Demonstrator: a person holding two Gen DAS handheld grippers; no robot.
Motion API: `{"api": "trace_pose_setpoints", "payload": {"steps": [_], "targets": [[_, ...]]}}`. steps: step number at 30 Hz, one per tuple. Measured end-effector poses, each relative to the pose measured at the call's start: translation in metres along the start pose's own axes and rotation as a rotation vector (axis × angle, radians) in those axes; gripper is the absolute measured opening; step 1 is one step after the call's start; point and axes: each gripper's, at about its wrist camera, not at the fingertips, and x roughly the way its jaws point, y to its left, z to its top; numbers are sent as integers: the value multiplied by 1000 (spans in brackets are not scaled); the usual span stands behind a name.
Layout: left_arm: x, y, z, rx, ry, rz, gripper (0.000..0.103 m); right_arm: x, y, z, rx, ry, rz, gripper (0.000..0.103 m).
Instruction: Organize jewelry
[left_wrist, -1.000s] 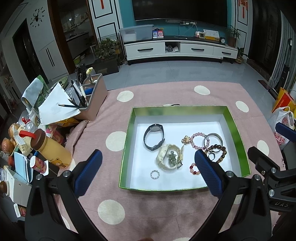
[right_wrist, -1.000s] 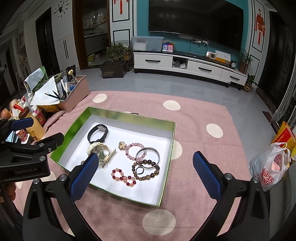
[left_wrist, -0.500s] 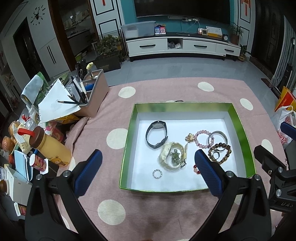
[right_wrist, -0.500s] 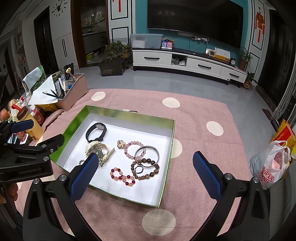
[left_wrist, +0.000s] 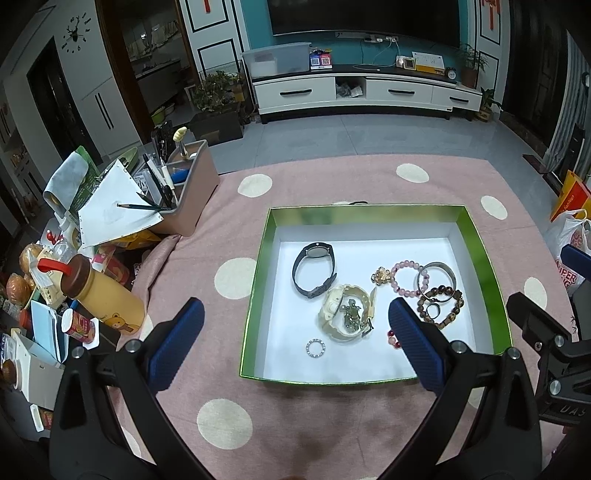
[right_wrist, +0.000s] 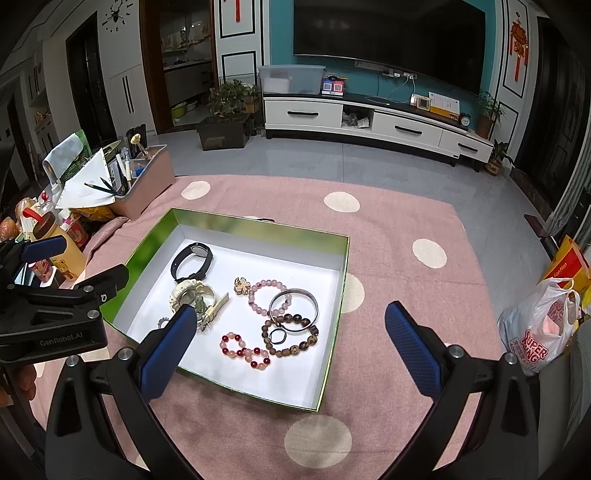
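Observation:
A green-walled box (left_wrist: 258, 266) (right_wrist: 334, 332) with a white floor lies on the pink dotted cloth. Inside are a black watch (left_wrist: 314, 269) (right_wrist: 192, 261), a cream watch (left_wrist: 345, 312) (right_wrist: 190, 293), a small sparkly ring (left_wrist: 315, 348), a pink bead bracelet (left_wrist: 406, 277) (right_wrist: 267, 297), a silver bangle (left_wrist: 437, 275) (right_wrist: 293, 308), a brown bead bracelet (left_wrist: 441, 308) (right_wrist: 291, 341) and a red bead bracelet (right_wrist: 243, 350). My left gripper (left_wrist: 295, 343) hovers open above the box's near edge. My right gripper (right_wrist: 284, 347) hovers open over the box's right part. Both hold nothing.
A pink organiser (left_wrist: 188, 192) with pens and papers stands at the far left of the cloth. A yellow bottle (left_wrist: 103, 295), snacks and small boxes crowd the left edge. A plastic bag (right_wrist: 543, 328) sits at the right. A TV cabinet (right_wrist: 369, 122) lines the far wall.
Both views have shifted slightly, so the box sits a little farther up in the left wrist view. Both grippers stay open; the jewelry has not moved.

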Motion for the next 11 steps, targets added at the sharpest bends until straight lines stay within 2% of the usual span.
{"api": "trace_pose_setpoints", "payload": {"steps": [11], "targets": [[0,-1,0,3,3,0,101,0,0,0,1,1,0,102]]}}
